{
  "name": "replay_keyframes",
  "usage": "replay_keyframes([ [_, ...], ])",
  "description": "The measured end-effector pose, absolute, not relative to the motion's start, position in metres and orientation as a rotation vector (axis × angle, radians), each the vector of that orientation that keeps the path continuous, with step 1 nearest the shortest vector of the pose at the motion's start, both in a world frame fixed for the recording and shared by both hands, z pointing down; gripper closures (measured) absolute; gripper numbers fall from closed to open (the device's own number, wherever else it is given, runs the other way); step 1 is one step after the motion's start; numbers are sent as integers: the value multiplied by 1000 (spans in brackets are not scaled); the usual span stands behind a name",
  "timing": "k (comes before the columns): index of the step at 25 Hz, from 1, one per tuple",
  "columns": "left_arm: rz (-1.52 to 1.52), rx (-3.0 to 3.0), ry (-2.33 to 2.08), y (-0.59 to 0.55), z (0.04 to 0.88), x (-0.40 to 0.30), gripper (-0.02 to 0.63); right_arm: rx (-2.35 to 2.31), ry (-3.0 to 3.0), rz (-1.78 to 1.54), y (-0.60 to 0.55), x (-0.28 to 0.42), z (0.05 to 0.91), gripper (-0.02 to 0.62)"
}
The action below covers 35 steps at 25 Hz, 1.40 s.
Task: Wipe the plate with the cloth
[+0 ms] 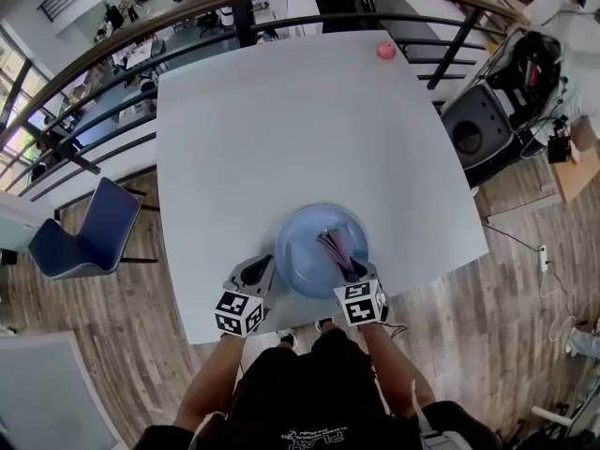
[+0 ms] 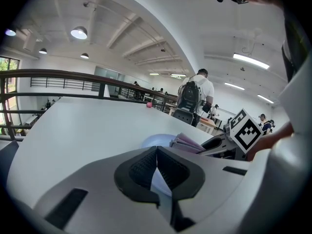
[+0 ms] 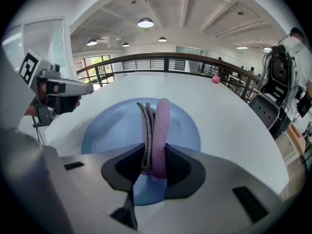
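Fingers of the right gripper are clamped on the folded pink and striped cloth; the left gripper is pinched shut on the rim of the blue plate; the white table carries the plate at its near edge; the cloth lies over the plate's right half; a small pink ball sits near the far edge, well apart

Plate: pale blue
Cloth: pink, with dark-striped folds
Table: plain white
Ball: pink
Chair: dark blue
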<state>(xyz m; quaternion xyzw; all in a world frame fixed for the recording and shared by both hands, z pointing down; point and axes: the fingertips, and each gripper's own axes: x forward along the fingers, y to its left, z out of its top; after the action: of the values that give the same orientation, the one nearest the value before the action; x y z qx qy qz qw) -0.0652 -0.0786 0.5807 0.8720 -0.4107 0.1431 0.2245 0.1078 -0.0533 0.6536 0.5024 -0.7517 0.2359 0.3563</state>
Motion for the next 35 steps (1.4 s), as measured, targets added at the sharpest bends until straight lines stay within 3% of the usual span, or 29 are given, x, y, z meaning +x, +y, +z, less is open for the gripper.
replay_keyframes([
  [16,155,2455,-1311,-76,485,-56,592,1257,-2191,423,-89,97,555,483],
  [27,61,2564,-1468,-85,408,-87,592,1242,-2530,232,-113,40,452,483],
  [35,20,2609,-1545,-80,354,-91,592,1285,-2659,106,-114,39,374,485],
])
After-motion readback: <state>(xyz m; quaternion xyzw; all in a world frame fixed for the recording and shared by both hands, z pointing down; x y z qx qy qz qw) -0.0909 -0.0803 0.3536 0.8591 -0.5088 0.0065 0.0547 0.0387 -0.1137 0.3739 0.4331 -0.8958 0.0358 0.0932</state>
